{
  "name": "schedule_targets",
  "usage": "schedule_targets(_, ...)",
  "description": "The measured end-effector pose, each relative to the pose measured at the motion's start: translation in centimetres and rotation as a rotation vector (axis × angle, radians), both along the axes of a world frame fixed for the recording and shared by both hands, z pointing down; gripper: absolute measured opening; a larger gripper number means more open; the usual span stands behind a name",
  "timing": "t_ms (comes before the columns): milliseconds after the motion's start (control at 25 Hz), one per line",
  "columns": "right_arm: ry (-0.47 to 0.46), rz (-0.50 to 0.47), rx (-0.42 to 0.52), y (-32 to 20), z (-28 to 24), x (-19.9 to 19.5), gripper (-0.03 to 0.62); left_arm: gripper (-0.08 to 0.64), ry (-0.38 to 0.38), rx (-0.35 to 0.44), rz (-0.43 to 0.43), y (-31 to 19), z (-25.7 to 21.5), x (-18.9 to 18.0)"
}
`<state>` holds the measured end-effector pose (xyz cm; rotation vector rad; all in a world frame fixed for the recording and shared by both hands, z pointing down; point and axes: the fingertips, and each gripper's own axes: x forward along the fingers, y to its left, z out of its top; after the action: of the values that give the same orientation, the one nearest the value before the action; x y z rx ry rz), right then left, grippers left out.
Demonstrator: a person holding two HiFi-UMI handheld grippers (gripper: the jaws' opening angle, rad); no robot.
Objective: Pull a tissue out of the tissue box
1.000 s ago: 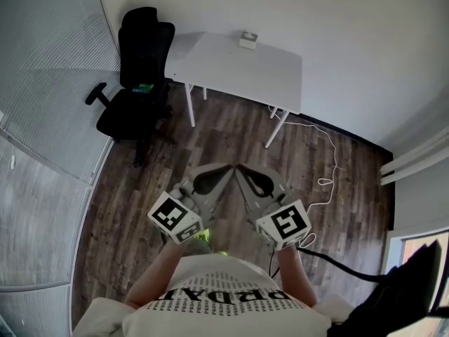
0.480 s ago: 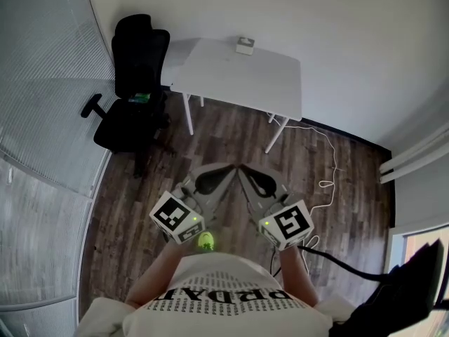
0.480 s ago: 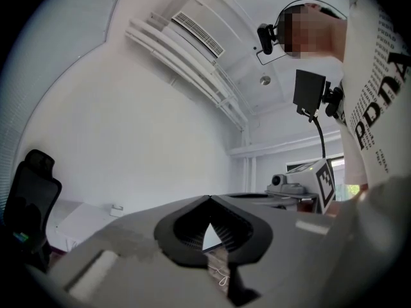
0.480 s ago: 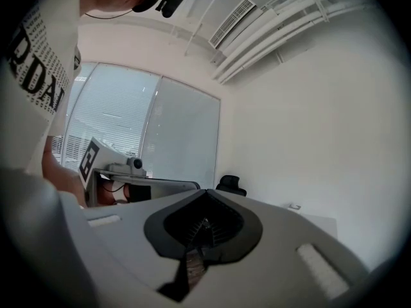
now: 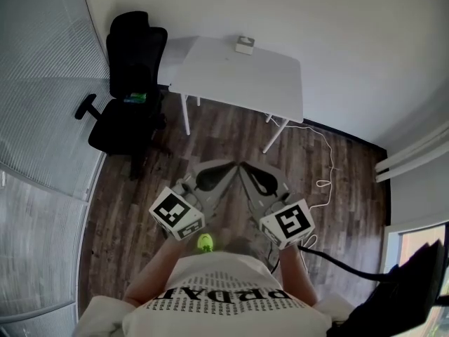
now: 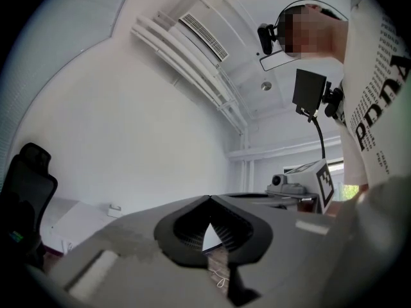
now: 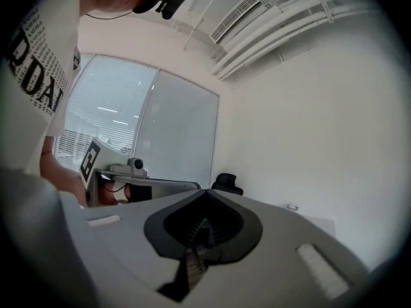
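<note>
The tissue box (image 5: 245, 44) is a small white box at the far edge of a white table (image 5: 238, 72) against the wall, well ahead of both grippers. It also shows small in the left gripper view as the tissue box (image 6: 114, 209) and in the right gripper view as the tissue box (image 7: 292, 207). My left gripper (image 5: 233, 165) and right gripper (image 5: 241, 165) are held side by side in front of my chest, over the wooden floor. Both are shut with nothing between the jaws, as the left gripper (image 6: 209, 197) and right gripper (image 7: 205, 190) show in their own views.
A black office chair (image 5: 130, 83) stands left of the table beside a glass partition with blinds. A white cable (image 5: 326, 167) trails over the floor to the right. A black bag (image 5: 407, 293) lies at the lower right, and a green shoe tip (image 5: 205, 242) shows below the grippers.
The chair and the floor have slid left and down in the head view as I move towards the table. Both grippers stay shut and side by side.
</note>
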<state>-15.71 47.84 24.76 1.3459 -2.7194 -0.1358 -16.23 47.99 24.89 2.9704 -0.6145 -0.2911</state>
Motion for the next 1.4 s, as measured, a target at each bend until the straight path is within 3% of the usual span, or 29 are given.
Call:
schedule_targets(280,0.027,-0.015,0.041,-2.5,-0.1,0.9,0.008,-0.011,-0.039,0.017,-0.022,-2.6,0.5,1.3)
schedule_targets(520,0.019,-0.075,0.016,-6.4,1.1,2.8,0.008,-0.011,-0.055,-0.032,-0.069,-6.7,1.5,3.2)
schedule_targets(1080,-0.016,-0.109,0.016,-17.4,-1.2,13.1,0.008,-0.011,-0.104,0.021,-0.129,-17.5,-0.9,13.5)
schedule_targets(1400,-0.012,-0.145,-0.007,-19.8,-0.4,15.7,0.008,-0.011,-0.099,-0.003,-0.162,-19.9,-0.4,16.0)
